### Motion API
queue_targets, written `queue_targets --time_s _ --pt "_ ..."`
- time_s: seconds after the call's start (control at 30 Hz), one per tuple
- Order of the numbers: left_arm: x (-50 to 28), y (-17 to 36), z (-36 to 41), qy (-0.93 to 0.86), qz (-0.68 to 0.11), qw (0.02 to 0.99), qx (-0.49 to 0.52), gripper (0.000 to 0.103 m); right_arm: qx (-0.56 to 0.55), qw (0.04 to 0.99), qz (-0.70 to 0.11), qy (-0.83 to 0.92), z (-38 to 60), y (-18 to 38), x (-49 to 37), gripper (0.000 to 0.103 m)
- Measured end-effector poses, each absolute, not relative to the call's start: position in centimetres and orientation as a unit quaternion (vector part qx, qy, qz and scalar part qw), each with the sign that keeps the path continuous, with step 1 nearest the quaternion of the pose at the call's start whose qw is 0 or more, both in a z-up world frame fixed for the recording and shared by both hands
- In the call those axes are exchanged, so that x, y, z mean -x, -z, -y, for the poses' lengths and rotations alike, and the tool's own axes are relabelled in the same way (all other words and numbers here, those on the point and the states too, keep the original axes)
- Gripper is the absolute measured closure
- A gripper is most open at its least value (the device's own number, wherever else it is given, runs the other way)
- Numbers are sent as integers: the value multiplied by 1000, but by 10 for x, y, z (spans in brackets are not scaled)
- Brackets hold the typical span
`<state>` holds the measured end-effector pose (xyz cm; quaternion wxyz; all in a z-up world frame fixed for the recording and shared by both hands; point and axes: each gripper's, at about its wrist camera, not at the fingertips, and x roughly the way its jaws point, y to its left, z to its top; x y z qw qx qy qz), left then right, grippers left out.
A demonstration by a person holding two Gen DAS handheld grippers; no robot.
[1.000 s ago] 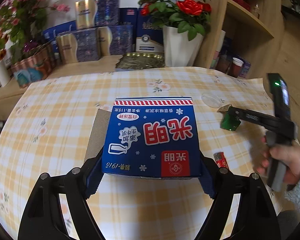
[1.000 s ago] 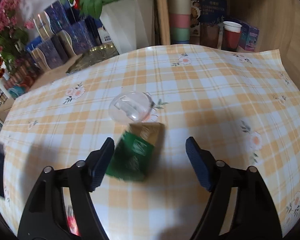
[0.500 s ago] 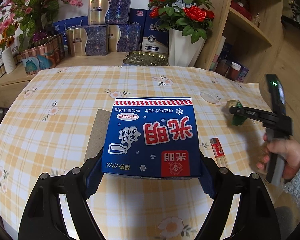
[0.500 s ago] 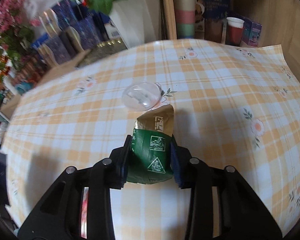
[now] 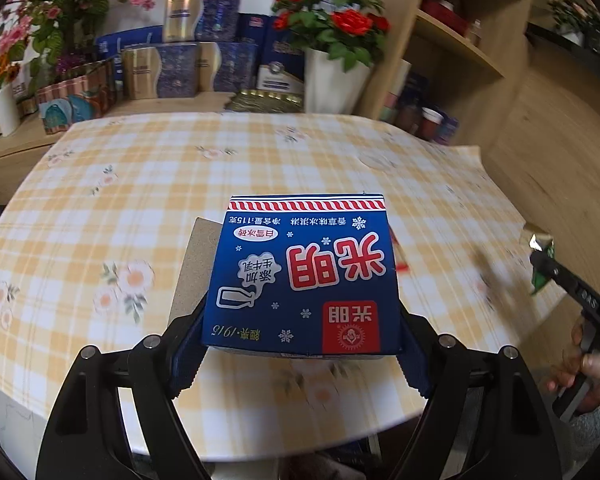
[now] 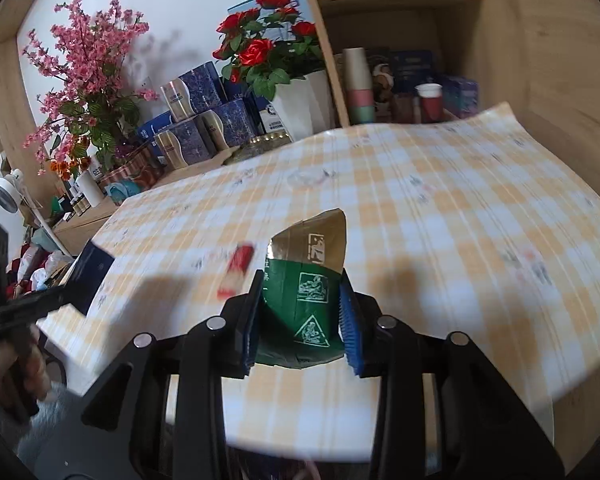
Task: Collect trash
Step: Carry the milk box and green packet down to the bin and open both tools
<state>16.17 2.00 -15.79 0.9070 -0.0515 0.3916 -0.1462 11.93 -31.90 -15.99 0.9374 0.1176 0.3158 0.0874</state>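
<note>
My left gripper (image 5: 296, 354) is shut on a blue ice-cream box (image 5: 304, 272) with red and white print, held above the checked tablecloth (image 5: 148, 184); a grey cardboard flap (image 5: 192, 264) sticks out on its left. My right gripper (image 6: 300, 324) is shut on a green and gold torn packet (image 6: 306, 284), lifted over the near table edge. In the left wrist view that packet (image 5: 540, 256) shows at the far right with a hand (image 5: 592, 372) on the tool. A red and white wrapper (image 6: 236, 272) lies on the cloth left of the packet. A clear plastic lid (image 6: 306, 178) rests farther back.
A white vase of red roses (image 5: 332, 80), blue and gold gift boxes (image 5: 180, 68) and pink flowers (image 6: 84, 80) stand behind the table. A wooden shelf unit (image 6: 400, 60) with stacked cups (image 6: 358, 84) is at the right. The table's near edge (image 5: 260, 440) curves close below me.
My right gripper closed on the green packet, lifted it off the cloth and pulled back toward the near table edge. My left gripper also drew back with the blue box.
</note>
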Motion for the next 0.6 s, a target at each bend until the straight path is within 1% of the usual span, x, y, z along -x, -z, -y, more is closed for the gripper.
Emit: queue_targets --time_s 0.2,0.33,0.47,0.6 --pt "-113 162 -8 173 -388 905 32 25 -110 937 -322 -81 326 163 -69 67" --pt "-84 169 2 189 -396 898 21 25 -117 940 -307 -91 319 155 -64 67" --pt "-59 185 17 195 -419 887 -23 25 -129 940 -293 -115 306 151 -61 67" --pt "-40 200 33 222 -443 867 -62 25 -125 936 -300 -136 291 157 -58 67"
